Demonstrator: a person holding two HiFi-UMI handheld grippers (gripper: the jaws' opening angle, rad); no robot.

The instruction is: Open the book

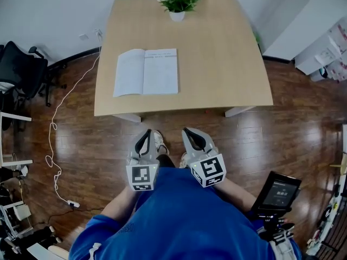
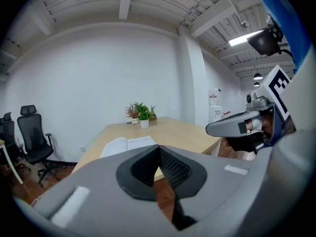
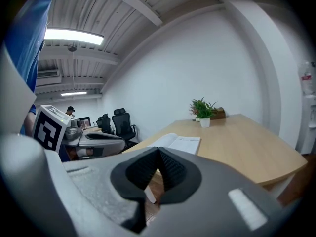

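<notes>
Book (image 1: 145, 72) is found already opened, upper left on the worktop (image 1: 222, 64); left claw (image 1: 145, 137) and right claw (image 1: 190, 135), pressed together empty, are best kept clear.

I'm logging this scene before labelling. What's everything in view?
table: one, light wood, middle of room
book: one, white, open on table's left part
potted plant: one, green in white pot, table's far edge
office chair: one, black, left by wall
cable: one, white, floor left of table
screen: one, black, lower right
top: one, blue, on the person
left gripper: one, grey, shut and empty, short of table
right gripper: one, grey, shut and empty, beside it
</notes>
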